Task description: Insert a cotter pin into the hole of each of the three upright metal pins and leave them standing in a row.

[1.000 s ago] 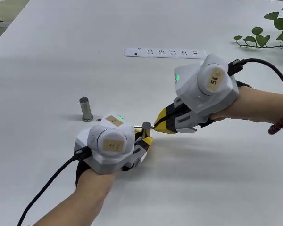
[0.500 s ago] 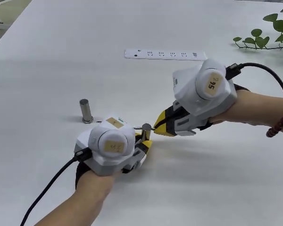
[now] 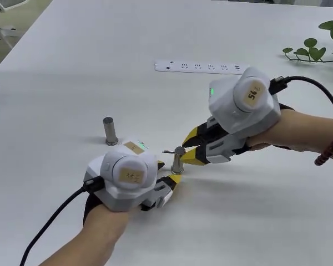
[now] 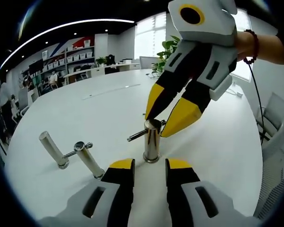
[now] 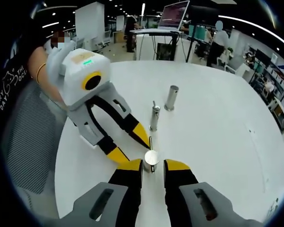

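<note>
- Standing upright on a white tabletop [image 3: 61, 66], a short silver metal pin [image 3: 178, 160] sits between two hand-held grippers. A thin steel cotter pin [image 3: 169, 151] passes through it near the top, and a length of it sticks out sideways.
- The right gripper [image 3: 186, 152] has a white body and black jaws with yellow tips, and it reaches in from the right. Its jaws are parted a little and straddle the top of that metal pin. In the right gripper view the pin's round top lies between the two jaw tips. Whether the tips touch the pin or the cotter pin cannot be made out.
- The left gripper [image 3: 167, 172], of the same build, lies low over the table on the near side. Its jaws are parted and hold nothing. In the left gripper view the base of the pin stands just beyond the tips, in line with the gap between them.
- A second silver metal pin [image 4: 90, 163] stands upright nearby, to the left in the left gripper view. A second cotter pin [image 4: 70, 152] crosses its top.
- A third silver metal pin [image 3: 109, 131] stands upright beyond it, a little further from the grippers.
- In the right gripper view the three pins recede in a rough line.
- A white power strip [image 3: 202, 67] lies farther back on the table.
- A leafy green plant sprig [image 3: 316, 49] lies near the far right edge.
</note>
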Available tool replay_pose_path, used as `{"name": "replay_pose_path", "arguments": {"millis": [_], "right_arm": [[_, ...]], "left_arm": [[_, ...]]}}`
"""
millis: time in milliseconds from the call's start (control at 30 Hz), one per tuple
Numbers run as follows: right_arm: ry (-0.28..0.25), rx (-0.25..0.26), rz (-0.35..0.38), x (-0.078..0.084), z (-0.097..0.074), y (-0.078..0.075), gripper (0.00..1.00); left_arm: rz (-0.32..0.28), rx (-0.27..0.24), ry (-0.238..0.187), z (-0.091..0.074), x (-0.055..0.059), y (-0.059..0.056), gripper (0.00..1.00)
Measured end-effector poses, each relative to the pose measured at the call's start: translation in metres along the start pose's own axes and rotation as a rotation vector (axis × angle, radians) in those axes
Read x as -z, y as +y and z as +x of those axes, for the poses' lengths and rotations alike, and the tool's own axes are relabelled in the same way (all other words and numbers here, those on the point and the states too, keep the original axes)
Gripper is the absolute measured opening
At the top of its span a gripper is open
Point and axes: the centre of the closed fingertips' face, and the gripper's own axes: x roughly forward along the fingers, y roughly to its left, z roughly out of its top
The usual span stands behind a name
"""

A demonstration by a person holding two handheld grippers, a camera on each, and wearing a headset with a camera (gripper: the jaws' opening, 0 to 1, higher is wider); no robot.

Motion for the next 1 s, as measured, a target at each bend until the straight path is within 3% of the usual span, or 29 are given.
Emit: {"name": "replay_pose_path", "arguments": {"millis": [367,667,867,1000], "right_arm": [[0.001,-0.015,0.012,-0.001,0.011,0.003,0.1],[-0.007,-0.024,0.016,-0.002,0.011,0.004,0.09],[-0.02,-0.035,0.03,-0.004,0.01,0.007,0.08],[-0.022,-0.037,0.01,-0.005,0.01,0.01,0.08]], "left_arm": [[-0.019,0.032,-0.03,-0.015,-0.008,-0.004,0.32],[-0.029,0.048,-0.057,-0.03,-0.015,-0.006,0.37],[-0.057,0.047,-0.074,-0.041,-0.015,-0.003,0.41],[-0.039,0.03,-0.082,-0.049,-0.015,0.001,0.46]]}}
